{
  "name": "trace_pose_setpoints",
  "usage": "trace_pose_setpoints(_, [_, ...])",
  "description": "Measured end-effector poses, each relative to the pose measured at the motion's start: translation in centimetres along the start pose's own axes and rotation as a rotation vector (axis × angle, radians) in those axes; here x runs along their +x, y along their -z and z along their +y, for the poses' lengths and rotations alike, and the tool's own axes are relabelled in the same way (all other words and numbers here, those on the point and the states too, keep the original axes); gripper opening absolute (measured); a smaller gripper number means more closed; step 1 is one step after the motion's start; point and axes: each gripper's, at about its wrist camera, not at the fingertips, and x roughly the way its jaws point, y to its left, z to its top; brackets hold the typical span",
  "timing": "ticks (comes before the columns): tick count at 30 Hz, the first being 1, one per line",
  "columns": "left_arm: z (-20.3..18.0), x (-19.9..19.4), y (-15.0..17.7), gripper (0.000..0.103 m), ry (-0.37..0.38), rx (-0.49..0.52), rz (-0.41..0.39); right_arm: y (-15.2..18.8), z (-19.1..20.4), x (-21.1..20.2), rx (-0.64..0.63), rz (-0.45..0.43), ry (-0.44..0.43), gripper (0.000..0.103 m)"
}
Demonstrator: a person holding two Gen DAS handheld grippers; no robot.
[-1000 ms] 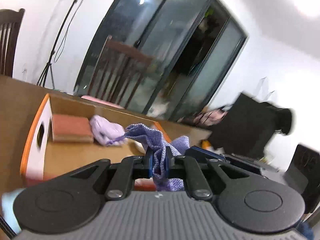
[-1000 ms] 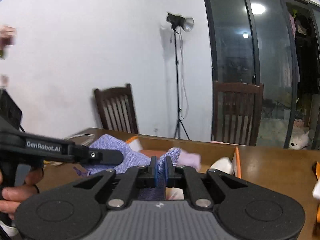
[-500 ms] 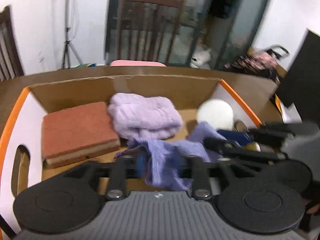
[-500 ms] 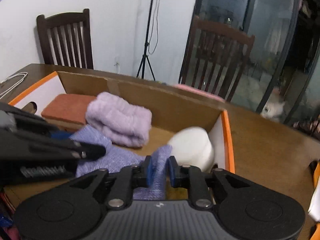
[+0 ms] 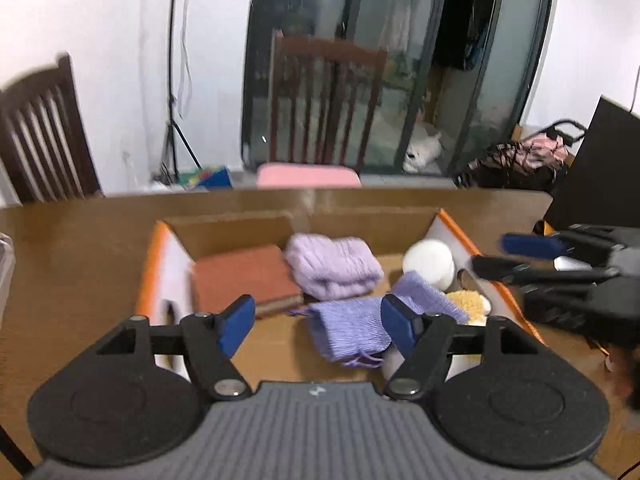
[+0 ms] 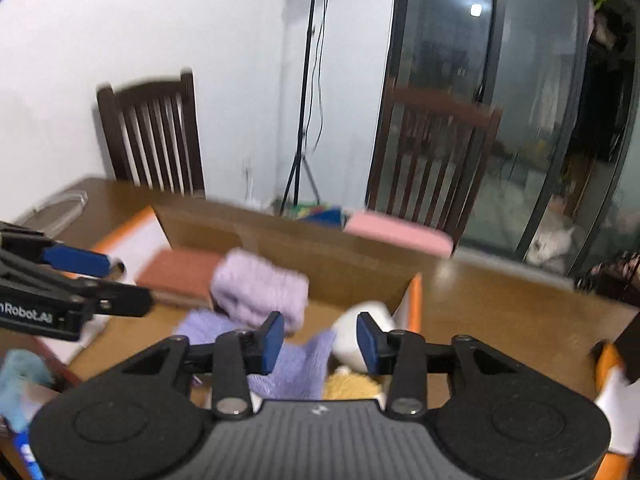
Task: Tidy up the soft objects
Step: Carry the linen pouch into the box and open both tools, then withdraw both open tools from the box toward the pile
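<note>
A blue-purple knitted cloth [image 5: 352, 330] lies loose in the cardboard box [image 5: 224, 228], also in the right wrist view [image 6: 296, 364]. My left gripper [image 5: 318, 324] is open and empty, just above and in front of the cloth. My right gripper [image 6: 320, 340] is open and empty above the cloth's right end; it shows at the right of the left wrist view [image 5: 532, 256]. Inside the box lie a red-brown sponge block [image 5: 244, 276], a fluffy lilac towel [image 5: 334, 266], a white round object [image 5: 428, 260] and a yellow fuzzy thing [image 5: 470, 302].
The box has orange-edged white end walls [image 5: 160, 264] and stands on a brown wooden table [image 5: 72, 264]. Two dark wooden chairs [image 6: 152, 136] stand behind the table, one with a pink cushion [image 5: 308, 176]. A black object [image 5: 596, 168] stands at the right.
Both grippers held the blue-purple cloth between them, lowered it into the box, then opened and let it go. Both have drawn back from the box.
</note>
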Motion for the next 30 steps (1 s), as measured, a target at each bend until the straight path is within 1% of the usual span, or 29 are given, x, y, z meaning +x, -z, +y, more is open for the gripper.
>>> trace_pose_setpoints(4, [0.6,-7.1,0.1,0.084,-0.026,0.013,-0.099,-0.9,0.6,-6.8,-0.004,-0.086,0.003,0.054])
trace_pose_setpoints(6, [0.7,-10.6,0.7,0.087,-0.042,0.029,-0.149,-1.0,1.1,-10.0,-0.007,-0.122,0.005,0.055])
trace_pose_setpoints(9, [0.5,-14.5,2.3,0.092,-0.051,0.055,-0.195,-0.5,1.5,-14.1,-0.023,-0.168,0.004,0.056])
trace_pose_setpoints(12, [0.1,-18.0,5.0,0.097,-0.052,0.081,-0.246,1.3,1.9,-17.7,-0.023,-0.209,-0.022,0.059])
trace_pose_setpoints(14, [0.0,-19.9,7.3,0.102,-0.048,0.096,-0.286,3.1,2.5,-19.6,-0.019,-0.239,-0.053,0.065])
trace_pose_setpoints(16, [0.0,-20.9,9.8,0.103,-0.049,0.115,-0.317,5.3,3.2,-21.2,-0.024,-0.268,-0.093,0.070])
trace_pose_setpoints(18, [0.0,-21.0,12.4,0.103,-0.084,0.109,-0.303,7.8,4.2,-22.3,-0.029,-0.280,-0.129,0.071])
trace_pose_setpoints(20, [0.0,-21.2,15.5,0.103,-0.105,0.078,-0.284,10.6,5.2,-23.3,-0.030,-0.280,-0.134,0.071])
trace_pose_setpoints(23, [0.2,-21.8,20.3,0.103,-0.076,0.011,-0.254,15.1,6.2,-24.0,-0.006,-0.261,-0.177,0.071])
trace_pose_setpoints(25, [0.3,-21.3,23.4,0.103,-0.050,-0.033,-0.201,18.1,7.1,-23.8,-0.004,-0.228,-0.200,0.071])
trace_pose_setpoints(27, [0.3,-20.5,25.2,0.103,-0.060,-0.054,-0.140,20.4,7.8,-23.5,0.004,-0.181,-0.216,0.071])
trace_pose_setpoints(28, [0.4,-20.2,25.7,0.103,-0.062,-0.062,-0.126,21.3,8.1,-23.2,0.014,-0.154,-0.226,0.071])
trace_pose_setpoints(30, [0.6,-19.7,25.5,0.103,-0.062,-0.084,-0.111,22.1,8.3,-22.4,0.029,-0.112,-0.228,0.071])
